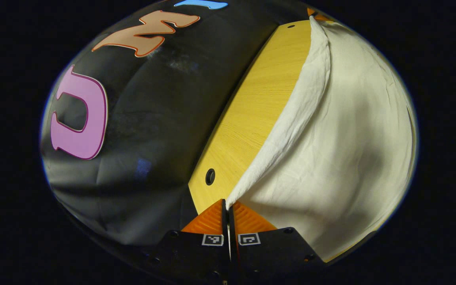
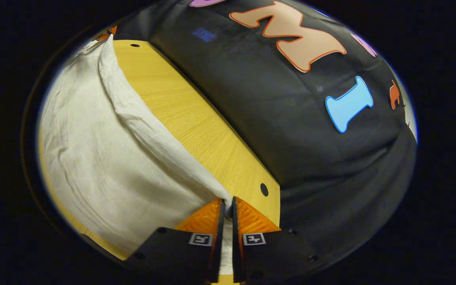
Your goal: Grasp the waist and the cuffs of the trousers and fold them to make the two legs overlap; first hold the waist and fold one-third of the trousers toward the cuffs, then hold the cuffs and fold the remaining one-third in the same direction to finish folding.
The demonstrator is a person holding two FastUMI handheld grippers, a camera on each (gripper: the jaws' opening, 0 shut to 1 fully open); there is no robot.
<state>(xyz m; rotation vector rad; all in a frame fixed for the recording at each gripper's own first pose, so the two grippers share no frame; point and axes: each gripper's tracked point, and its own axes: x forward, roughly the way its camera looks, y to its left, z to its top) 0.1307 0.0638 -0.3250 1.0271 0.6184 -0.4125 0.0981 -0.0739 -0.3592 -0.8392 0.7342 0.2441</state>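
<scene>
Both the left gripper (image 1: pixel 227 206) and right gripper (image 2: pixel 227 204) clamp the soft, light, cream-white cotton trousers (image 1: pixel 342 150) at 6 o'clock; hold the edges.

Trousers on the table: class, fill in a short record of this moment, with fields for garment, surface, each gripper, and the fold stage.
garment: pale trousers, spread on the table with one edge lifted
surface: yellow wooden table with small round holes
left gripper: shut on the trousers' edge
right gripper: shut on the trousers' edge
cloth between grips: raised in a rolled ridge
fold stage: a fold is under way; which one cannot be told
</scene>
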